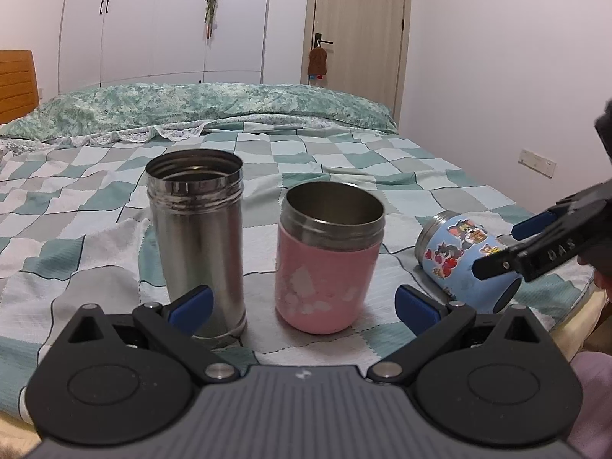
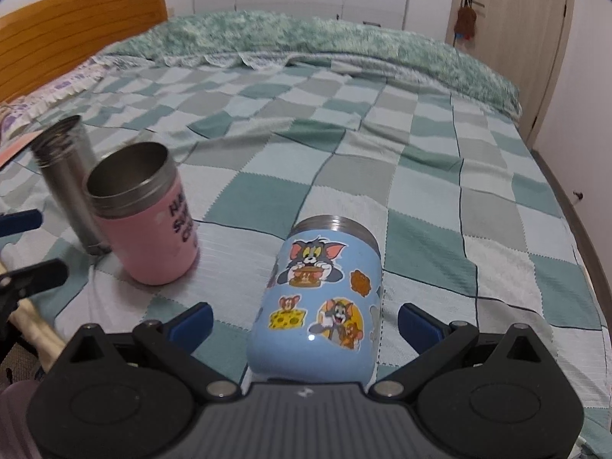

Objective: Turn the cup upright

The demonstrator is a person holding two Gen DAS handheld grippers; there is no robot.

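Left wrist view: steel flask [image 1: 197, 244] and pink cup [image 1: 329, 256] upright on the bed [image 1: 401, 176], mouths open, nothing visible inside; left hand-held gripper [image 1: 304, 304] spread wide.

Right wrist view: blue cartoon cup [image 2: 319, 302] on its side — between wide-spread right hand-held gripper [image 2: 305, 325] fingers, untouched.
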